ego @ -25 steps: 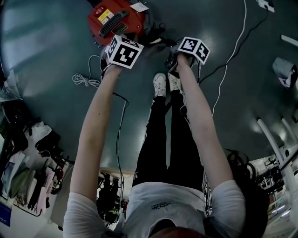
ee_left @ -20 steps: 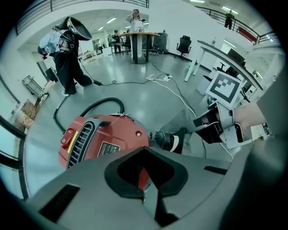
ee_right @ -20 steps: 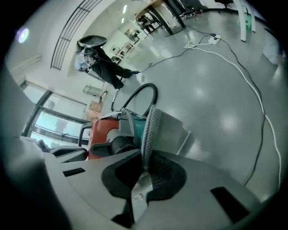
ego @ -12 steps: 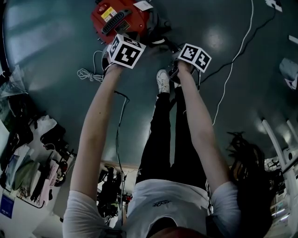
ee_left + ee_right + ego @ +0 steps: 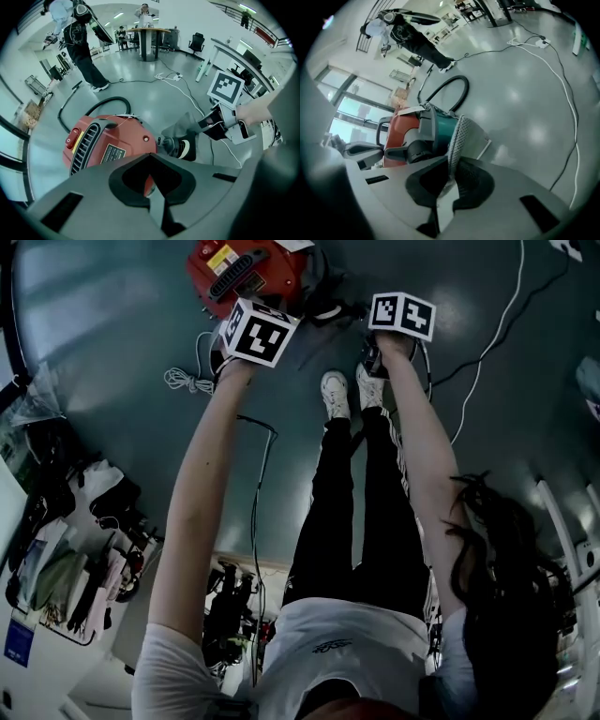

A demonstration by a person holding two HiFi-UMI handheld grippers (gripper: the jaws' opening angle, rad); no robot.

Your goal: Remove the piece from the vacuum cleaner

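1. The right gripper [image 5: 451, 165] is clamped tight on the edge of a grey mesh filter piece [image 5: 458, 136].
2. That piece stands right against the teal end of the red vacuum cleaner [image 5: 399, 127]. It looks gripped but not yet pulled clear.
3. The left gripper [image 5: 150, 158], jaws pressed together, sits over the red body, probably steadying it.
4. Left to do: draw the piece away.
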